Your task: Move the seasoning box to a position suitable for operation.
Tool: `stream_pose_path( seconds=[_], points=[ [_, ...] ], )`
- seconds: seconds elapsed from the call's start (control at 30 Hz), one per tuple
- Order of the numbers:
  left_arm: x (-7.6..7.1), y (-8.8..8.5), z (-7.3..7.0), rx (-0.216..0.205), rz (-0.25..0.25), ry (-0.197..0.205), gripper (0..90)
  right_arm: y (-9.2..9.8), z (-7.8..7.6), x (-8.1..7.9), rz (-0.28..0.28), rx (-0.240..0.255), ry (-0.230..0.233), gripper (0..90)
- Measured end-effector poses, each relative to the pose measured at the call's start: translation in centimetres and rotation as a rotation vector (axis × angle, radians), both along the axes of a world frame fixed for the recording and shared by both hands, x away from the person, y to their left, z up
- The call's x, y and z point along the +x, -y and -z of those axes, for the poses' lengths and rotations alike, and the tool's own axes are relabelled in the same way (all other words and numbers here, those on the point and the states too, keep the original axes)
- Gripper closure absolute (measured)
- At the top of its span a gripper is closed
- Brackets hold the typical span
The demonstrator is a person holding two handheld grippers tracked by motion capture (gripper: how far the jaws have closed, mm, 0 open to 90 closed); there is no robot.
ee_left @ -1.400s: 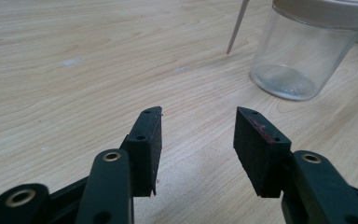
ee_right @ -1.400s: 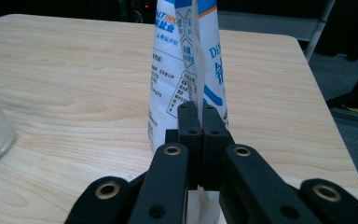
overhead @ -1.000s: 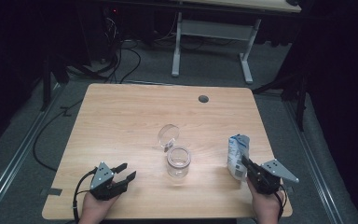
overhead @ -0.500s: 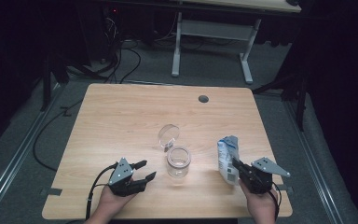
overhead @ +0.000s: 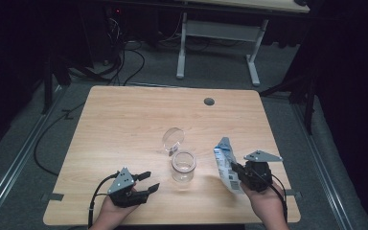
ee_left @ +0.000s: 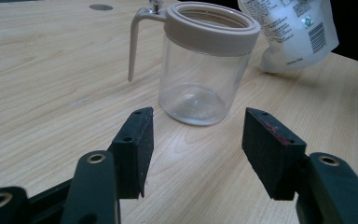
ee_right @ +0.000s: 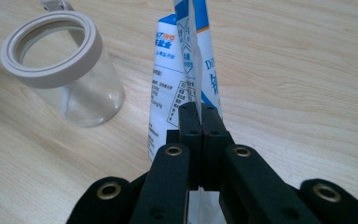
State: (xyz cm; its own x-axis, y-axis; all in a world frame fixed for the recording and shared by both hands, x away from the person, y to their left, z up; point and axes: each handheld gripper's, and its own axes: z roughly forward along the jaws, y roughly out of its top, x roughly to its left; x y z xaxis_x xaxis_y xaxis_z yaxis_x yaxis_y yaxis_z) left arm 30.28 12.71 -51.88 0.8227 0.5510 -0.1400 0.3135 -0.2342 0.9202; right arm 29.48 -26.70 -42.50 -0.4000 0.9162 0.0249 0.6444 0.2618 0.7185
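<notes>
While one clear glass jar with a beige ring collar (overhead: 183, 166) stands near the front middle of the light wooden table (overhead: 124, 124), its round hinged lid (overhead: 173, 139) tipped open behind it, both grippers flank it. One white-and-blue printed plastic pouch (overhead: 225, 165) hangs pinched by its edge in the right gripper (overhead: 235, 171), whose two black jaws press tight together on it; the pouch sits just right of the jar, apart from it. Over on the other side, the left gripper (overhead: 149, 182) points at the jar with nothing between its pads (ee_left: 135, 149), its jaws having just been opening and now standing wide. One dark round grommet (overhead: 209, 101) marks the table's far side.
</notes>
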Motion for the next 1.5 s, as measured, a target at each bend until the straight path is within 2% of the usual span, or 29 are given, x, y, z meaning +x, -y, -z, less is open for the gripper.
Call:
stream_pose_path(
  seconds=[0.2,0.33,0.57,0.77,1.1,1.5],
  points=[
    [0.0,0.0,0.0,-0.002,-0.003,-0.006,43.9,-0.8,-1.1,0.6,-0.037,-0.068,-0.062,90.0],
    [-0.1,0.0,0.1,-0.001,-0.005,-0.004,43.8,-1.1,-1.0,0.9,-0.050,-0.089,-0.099,90.0],
    [-0.1,0.0,0.2,0.003,-0.005,-0.005,43.8,-0.9,-1.3,1.6,-0.062,-0.096,-0.172,90.0],
    [-0.1,0.0,0.2,0.004,-0.003,-0.006,43.7,-1.3,-1.9,2.0,-0.080,-0.149,-0.213,90.0],
    [-0.2,0.1,0.3,0.008,0.002,0.000,43.7,-1.7,-2.6,2.6,-0.104,-0.181,-0.284,90.0],
    [-0.3,0.3,0.3,0.022,0.002,0.014,44.0,-1.7,-3.3,2.9,-0.123,-0.208,-0.349,90.0]
  ],
)
